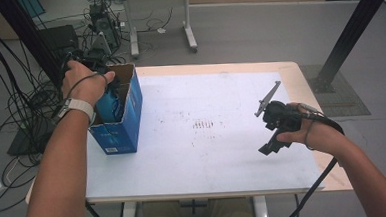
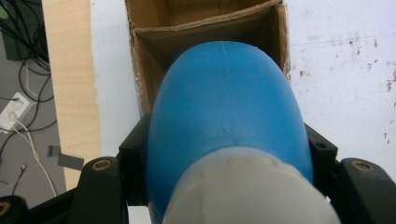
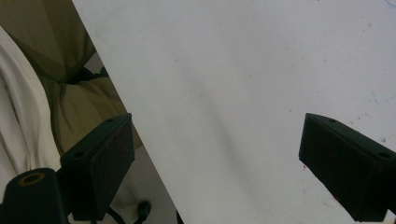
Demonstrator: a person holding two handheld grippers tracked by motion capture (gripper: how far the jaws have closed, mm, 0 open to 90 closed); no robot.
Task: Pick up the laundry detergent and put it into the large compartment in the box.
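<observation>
An open blue cardboard box [image 1: 118, 128] stands upright near the table's left edge. My left gripper [image 2: 227, 144] is shut on a blue bottle [image 2: 224, 102] with a whitish cap [image 2: 247, 186], its base pointing down into the brown inside of the box [image 2: 196, 28]. In the high view the left hand [image 1: 84, 83] covers that gripper above the box mouth, with some blue bottle [image 1: 111, 105] showing inside. My right gripper [image 1: 272, 134] hovers over the right side of the white table top [image 1: 208, 157]. Its jaws stand wide apart with nothing between them [image 3: 215, 163].
Wooden table edges frame the white top at the far side [image 1: 219, 67] and left [image 2: 70, 84]. Cables [image 1: 10, 108] and equipment lie on the floor left of the table. A black post [image 1: 352, 30] rises at the back right. The person's lap [image 3: 56, 70] lies below the near edge.
</observation>
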